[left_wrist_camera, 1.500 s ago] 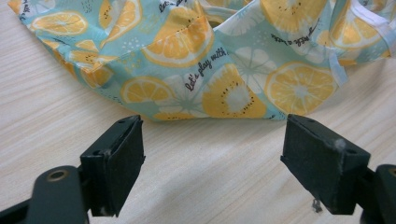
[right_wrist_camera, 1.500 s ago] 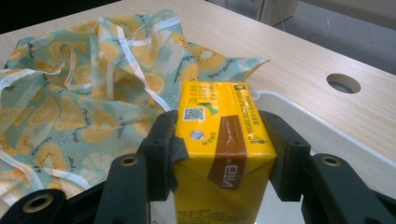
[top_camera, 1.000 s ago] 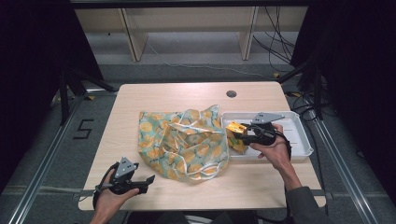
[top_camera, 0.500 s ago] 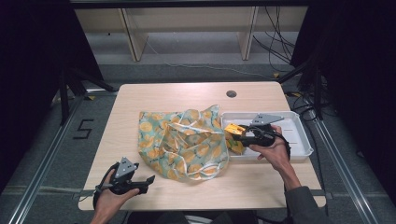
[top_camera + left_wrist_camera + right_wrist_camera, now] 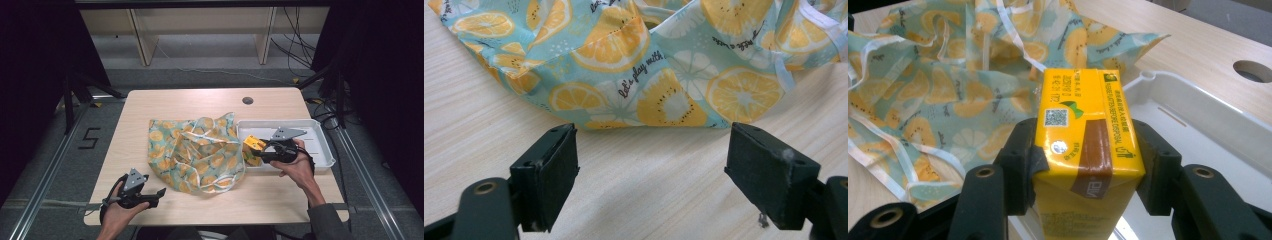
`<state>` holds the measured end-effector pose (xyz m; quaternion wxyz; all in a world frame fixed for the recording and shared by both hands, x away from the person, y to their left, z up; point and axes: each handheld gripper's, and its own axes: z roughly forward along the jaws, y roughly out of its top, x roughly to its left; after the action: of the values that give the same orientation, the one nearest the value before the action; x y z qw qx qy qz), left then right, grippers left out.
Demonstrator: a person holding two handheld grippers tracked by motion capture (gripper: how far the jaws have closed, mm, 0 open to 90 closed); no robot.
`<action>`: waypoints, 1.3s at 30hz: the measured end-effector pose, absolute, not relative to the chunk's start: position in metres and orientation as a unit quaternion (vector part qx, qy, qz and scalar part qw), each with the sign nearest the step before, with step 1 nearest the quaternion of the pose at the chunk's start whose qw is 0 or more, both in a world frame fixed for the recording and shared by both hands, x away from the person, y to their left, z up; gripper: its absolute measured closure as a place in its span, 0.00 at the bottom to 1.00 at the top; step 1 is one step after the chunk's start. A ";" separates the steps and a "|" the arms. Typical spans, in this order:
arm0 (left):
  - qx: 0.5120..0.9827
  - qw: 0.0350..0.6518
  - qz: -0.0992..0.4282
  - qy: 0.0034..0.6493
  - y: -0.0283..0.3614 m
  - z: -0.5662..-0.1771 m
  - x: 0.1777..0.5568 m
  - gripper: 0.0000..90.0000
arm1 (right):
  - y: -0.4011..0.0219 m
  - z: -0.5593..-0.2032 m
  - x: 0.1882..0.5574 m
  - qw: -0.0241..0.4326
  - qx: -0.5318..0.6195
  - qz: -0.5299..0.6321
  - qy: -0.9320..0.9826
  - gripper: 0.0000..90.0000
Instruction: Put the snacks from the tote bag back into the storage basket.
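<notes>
- While the right claw [image 5: 256,150] grips the carton [image 5: 253,145], high view: carton sits at the claw tip, over the near-left corner of the tray [image 5: 325,150], just short of the bag [image 5: 195,152]. Bag lies beyond the tip, crumpled on the table [image 5: 200,102]. Left claw [image 5: 159,192] is well apart, at the table's near edge, with the bag's hem ahead of it.
- Left gripper view: left claw [image 5: 651,165] wide open, nothing between the jaws, bare table under them. Bag [image 5: 664,65] hem lies just past the tips, not touching.
- Right gripper view: right claw [image 5: 1083,165] about half closed, clamped on both side faces of the carton [image 5: 1083,135]. Carton stands upright between the pads, top end pointing away. Bag [image 5: 948,85] ahead and to the left, tray [image 5: 1198,125] wall to the right and below.
- Risks, my read:
  - Bag mouth looks collapsed, and I can't tell where the opening is. Pushing the carton in as is would likely shove fabric ahead of it or drop it on top.
  - Left claw holds nothing, so the bag isn't pinned and could slide across the table under push.
  - Pads hold the carton near its top, so it could pivot or slip if a corner snags a handle strap.
  - Squeezing harder could crush the carton.
</notes>
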<state>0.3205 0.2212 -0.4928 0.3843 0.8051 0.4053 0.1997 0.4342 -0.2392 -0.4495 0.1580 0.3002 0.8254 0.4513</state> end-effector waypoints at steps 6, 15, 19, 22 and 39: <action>0.805 0.385 0.200 0.405 0.221 -0.493 0.321 0.22 | -0.241 -0.450 0.434 0.166 0.293 0.446 0.830 0.57; 0.806 0.383 0.199 0.405 0.221 -0.493 0.320 0.22 | -0.242 -0.449 0.430 0.161 0.304 0.436 0.832 0.56; 0.804 0.384 0.201 0.407 0.222 -0.493 0.320 0.22 | -0.241 -0.448 0.429 0.162 0.305 0.439 0.829 0.53; 0.807 0.382 0.200 0.404 0.221 -0.494 0.320 0.22 | -0.241 -0.448 0.428 0.169 0.303 0.439 0.829 0.49; 0.805 0.383 0.200 0.406 0.222 -0.493 0.320 0.22 | -0.254 -0.435 0.407 0.170 0.341 0.452 0.807 0.42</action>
<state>0.3203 0.2221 -0.4933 0.3826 0.8054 0.4064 0.1997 0.4066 -0.2542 -0.4354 0.1703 0.3412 0.8066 0.4516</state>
